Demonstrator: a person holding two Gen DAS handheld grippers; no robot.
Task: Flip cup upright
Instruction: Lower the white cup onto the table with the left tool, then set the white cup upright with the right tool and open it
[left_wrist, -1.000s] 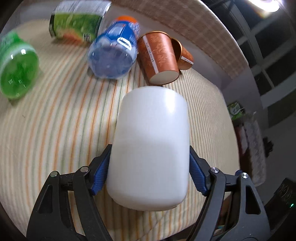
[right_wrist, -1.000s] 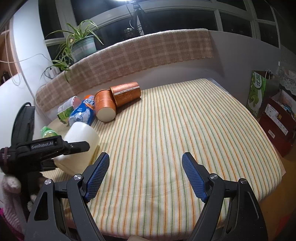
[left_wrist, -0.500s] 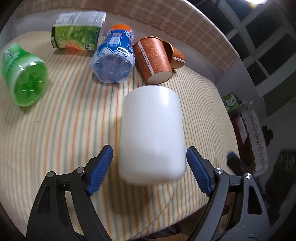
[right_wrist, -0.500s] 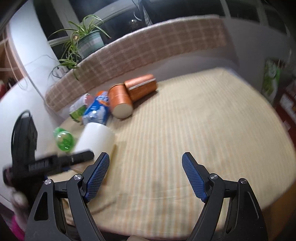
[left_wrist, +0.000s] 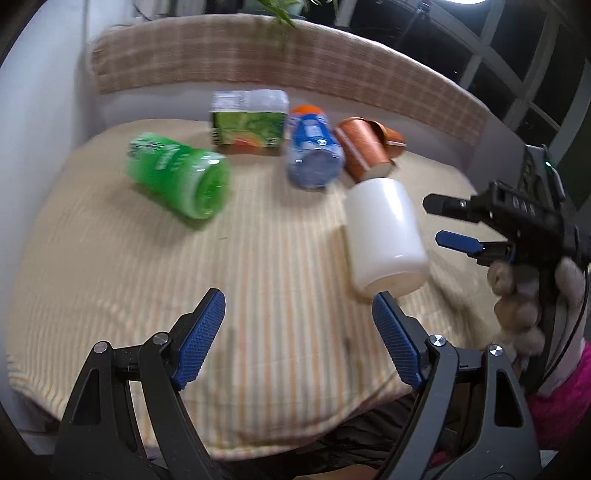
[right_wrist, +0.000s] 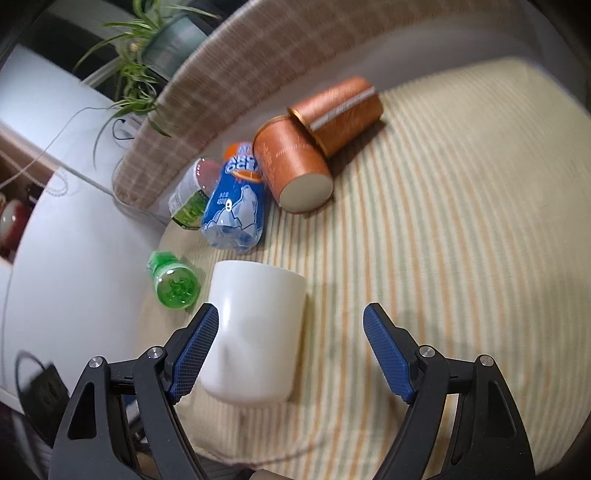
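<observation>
- The left gripper (left_wrist: 297, 326) is spread wide and empty. A second ago its pads clamped the cup; it has since let go and drawn back towards the near edge of the table (left_wrist: 110, 280).
- The cup (left_wrist: 384, 236) now rests free on the striped cloth, just beyond and right of the left gripper's right pad. Whether it stands mouth-up or base-up cannot be told from these views.
- Judged from that release, the left hand's part looks finished or handed over.
- The right gripper (right_wrist: 291, 350) is also spread, holding nothing. It has swung in on the cup (right_wrist: 258, 332), which sits between its fingers hard against the left pad (right_wrist: 197, 350), with a gap to the right one.
</observation>
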